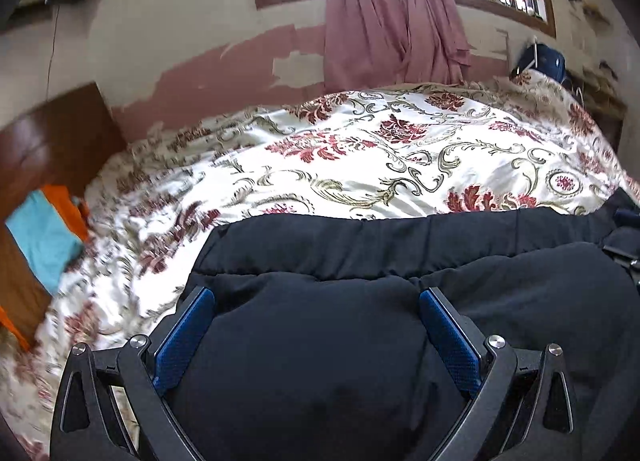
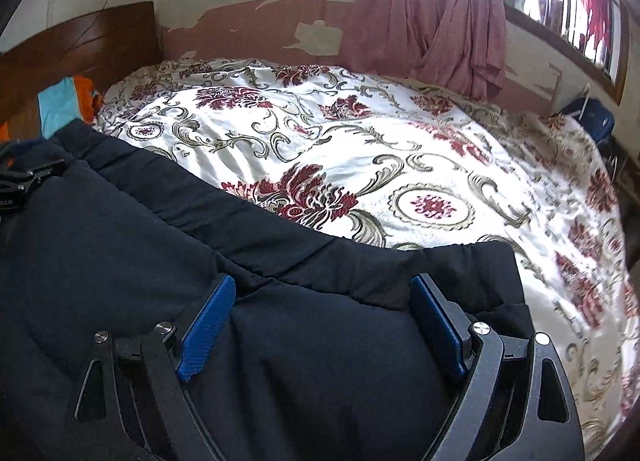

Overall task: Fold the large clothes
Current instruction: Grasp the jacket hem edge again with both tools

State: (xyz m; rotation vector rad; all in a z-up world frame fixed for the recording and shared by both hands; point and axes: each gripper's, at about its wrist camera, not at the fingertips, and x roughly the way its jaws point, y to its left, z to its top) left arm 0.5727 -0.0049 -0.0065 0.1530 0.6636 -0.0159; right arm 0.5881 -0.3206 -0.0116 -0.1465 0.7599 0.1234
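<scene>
On the near edge of the bed (image 1: 360, 149): a dark garment (image 1: 320, 341) lies spread.
Left gripper (image 1: 316, 297) and right gripper (image 2: 322, 285) both stand wide apart over its fabric, holding nothing.

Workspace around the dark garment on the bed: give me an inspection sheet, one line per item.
Surface: bed with floral bedspread, rumpled.
Job's things: dark garment spread on the near side, elastic hem toward the window.
Clutter: turquoise and orange cloth by the wooden headboard; blue object at the far corner.
Grippers: left gripper and right gripper both wide open over the garment, clamping nothing.
Cables: thin wire on the wall.
Surroundings: pink curtain, window, peeling paint.
</scene>
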